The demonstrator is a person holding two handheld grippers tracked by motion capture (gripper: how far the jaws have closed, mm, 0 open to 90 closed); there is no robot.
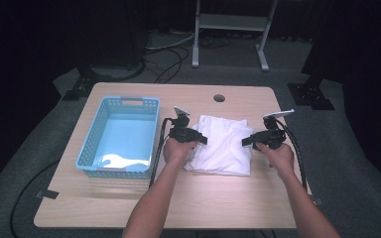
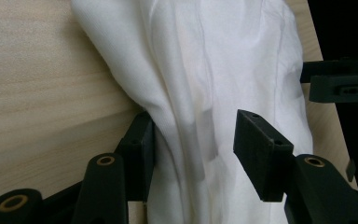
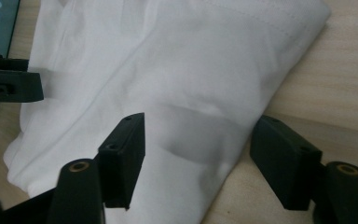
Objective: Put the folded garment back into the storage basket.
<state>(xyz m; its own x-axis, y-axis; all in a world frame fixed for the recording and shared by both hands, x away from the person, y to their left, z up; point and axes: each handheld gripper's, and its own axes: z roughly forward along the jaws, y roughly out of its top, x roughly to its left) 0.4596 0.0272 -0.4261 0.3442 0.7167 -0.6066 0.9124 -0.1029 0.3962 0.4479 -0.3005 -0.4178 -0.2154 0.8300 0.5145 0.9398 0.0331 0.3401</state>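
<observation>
Two grippers flank the folded white cloth [image 1: 222,144] lying mid-table, right of the blue basket [image 1: 120,136] (its long axis runs away from the person). Left gripper [image 2: 193,154] and right gripper [image 3: 198,161] both gape wide, straddling opposite edges, equally near

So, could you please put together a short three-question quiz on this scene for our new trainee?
1. True or false: the folded white cloth lies inside the blue basket.
2. Which tool has the cloth's edge between its open jaws: A) the left tool, B) the right tool, C) both?
3. Fill in: the basket stands to the ______ of the cloth in the high view.

Key
1. False: the cloth lies on the table, beside the basket.
2. C: each gripper view shows cloth between open jaws.
3. Left.
</observation>
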